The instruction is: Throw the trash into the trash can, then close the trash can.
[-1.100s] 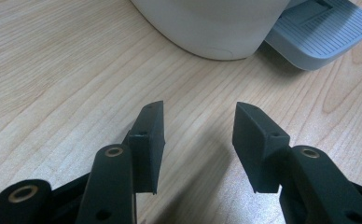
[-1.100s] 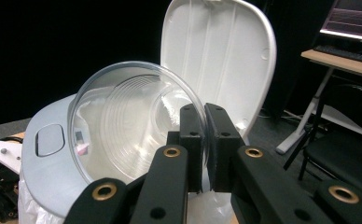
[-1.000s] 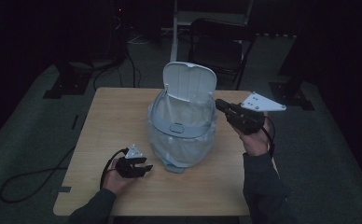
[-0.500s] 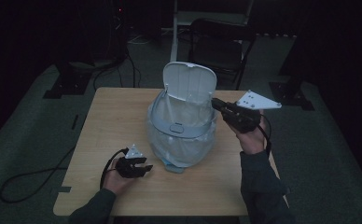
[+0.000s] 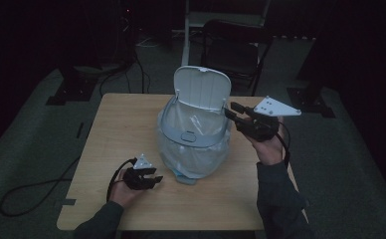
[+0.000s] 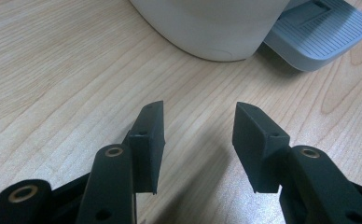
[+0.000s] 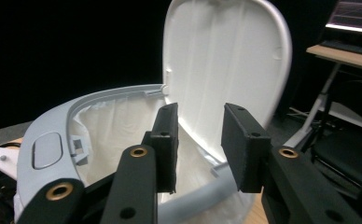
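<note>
While the bin [image 5: 193, 132] stands mid-tabletop [image 5: 116, 129] with its lid [image 5: 202, 88] raised and a plastic liner [image 5: 191, 154] draped over its rim, the bagging looks largely done; settling the liner and lowering the lid seem to remain. Beside the rim, the right gripper [image 5: 229, 110] has just been opening its fingers [image 7: 167, 133], nothing between them. Resting on the tabletop near the pedal [image 6: 316, 32], the left gripper [image 5: 153, 180] has its fingers apart and empty. A chair [image 5: 236, 42] stands behind; nothing blocks the way.
</note>
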A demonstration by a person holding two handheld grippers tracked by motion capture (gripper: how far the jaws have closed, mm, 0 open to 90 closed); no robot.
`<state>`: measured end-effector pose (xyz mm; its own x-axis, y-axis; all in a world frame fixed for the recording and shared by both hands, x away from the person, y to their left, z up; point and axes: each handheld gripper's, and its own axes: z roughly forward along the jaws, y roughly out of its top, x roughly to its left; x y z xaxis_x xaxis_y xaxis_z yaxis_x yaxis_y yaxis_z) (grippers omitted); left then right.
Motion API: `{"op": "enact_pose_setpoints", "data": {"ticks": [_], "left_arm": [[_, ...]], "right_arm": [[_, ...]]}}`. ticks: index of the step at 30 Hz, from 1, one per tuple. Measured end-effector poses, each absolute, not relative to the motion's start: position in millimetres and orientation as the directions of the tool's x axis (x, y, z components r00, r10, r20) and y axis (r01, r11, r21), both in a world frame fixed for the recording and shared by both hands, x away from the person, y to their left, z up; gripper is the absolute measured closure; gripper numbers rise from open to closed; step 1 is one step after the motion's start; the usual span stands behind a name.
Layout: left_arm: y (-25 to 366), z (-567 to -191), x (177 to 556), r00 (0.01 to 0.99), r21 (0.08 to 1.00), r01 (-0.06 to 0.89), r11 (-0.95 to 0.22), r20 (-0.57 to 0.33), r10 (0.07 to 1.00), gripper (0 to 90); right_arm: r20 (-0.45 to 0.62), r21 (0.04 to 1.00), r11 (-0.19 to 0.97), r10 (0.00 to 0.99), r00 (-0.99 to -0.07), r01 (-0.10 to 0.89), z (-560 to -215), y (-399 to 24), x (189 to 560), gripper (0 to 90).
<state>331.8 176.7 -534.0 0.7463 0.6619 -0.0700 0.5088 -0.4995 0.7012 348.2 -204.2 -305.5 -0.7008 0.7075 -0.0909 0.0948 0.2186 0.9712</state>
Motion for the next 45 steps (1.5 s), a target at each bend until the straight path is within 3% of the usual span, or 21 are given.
{"op": "enact_pose_setpoints", "data": {"ticks": [13, 25, 31, 45], "left_arm": [[174.5, -533.4, 330.5, 0.751, 0.705, 0.505, -0.498, -0.076, 0.655, 54.8], [173.4, -529.8, 328.4, 0.758, 0.719, 0.497, -0.485, -0.088, 0.646, 54.8], [171.8, -526.2, 326.0, 0.764, 0.733, 0.492, -0.469, -0.106, 0.637, 54.8], [164.4, -524.0, 322.8, 0.782, 0.743, 0.476, -0.471, -0.114, 0.612, 54.8]], "right_arm": [[-0.043, 0.968, 0.187, 0.780, -0.625, 0.167, -322.0, -238.1, 350.0, 61.2], [-0.064, 0.960, 0.211, 0.805, -0.589, 0.184, -327.3, -236.3, 357.8, 60.1], [-0.060, 0.958, 0.211, 0.810, -0.583, 0.195, -327.8, -237.2, 365.8, 71.5], [-0.061, 0.958, 0.213, 0.808, -0.586, 0.194, -325.9, -231.0, 383.0, 81.1]]}}
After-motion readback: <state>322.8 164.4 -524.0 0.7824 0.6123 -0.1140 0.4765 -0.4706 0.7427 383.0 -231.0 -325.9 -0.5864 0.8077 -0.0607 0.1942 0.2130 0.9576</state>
